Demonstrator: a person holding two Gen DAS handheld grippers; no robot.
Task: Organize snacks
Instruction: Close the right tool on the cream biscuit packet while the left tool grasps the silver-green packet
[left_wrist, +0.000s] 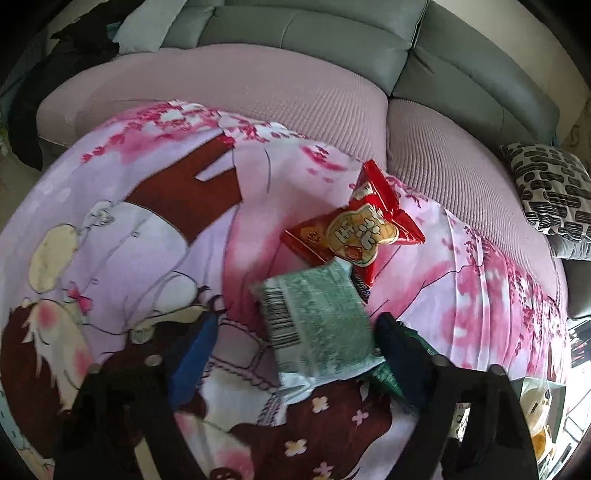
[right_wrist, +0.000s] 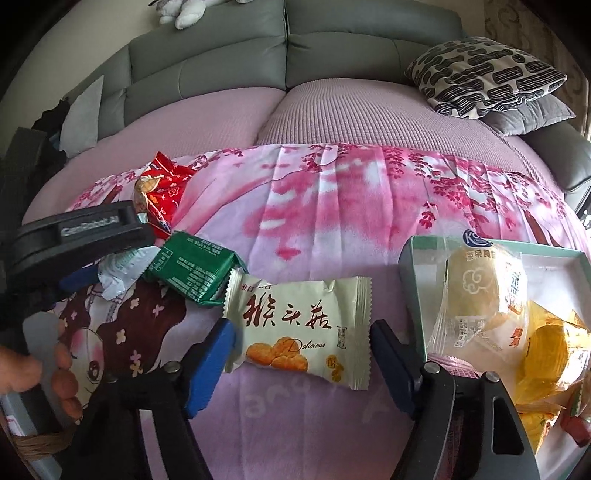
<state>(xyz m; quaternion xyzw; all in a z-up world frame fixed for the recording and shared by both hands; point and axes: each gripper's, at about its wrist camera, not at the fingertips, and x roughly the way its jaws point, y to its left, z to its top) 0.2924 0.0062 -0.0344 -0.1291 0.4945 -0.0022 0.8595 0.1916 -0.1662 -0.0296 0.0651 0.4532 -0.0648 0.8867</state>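
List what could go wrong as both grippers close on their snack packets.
1. The pale green packet overlaps the dark green packet and red packet; the left gripper may drag them along.
2. The cream packet lies flat on the soft blanket, so the right gripper could pinch fabric.

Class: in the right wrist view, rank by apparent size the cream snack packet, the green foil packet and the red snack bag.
1. Cream snack packet, nearest the camera.
2. Green foil packet.
3. Red snack bag, partly hidden, so unsure.
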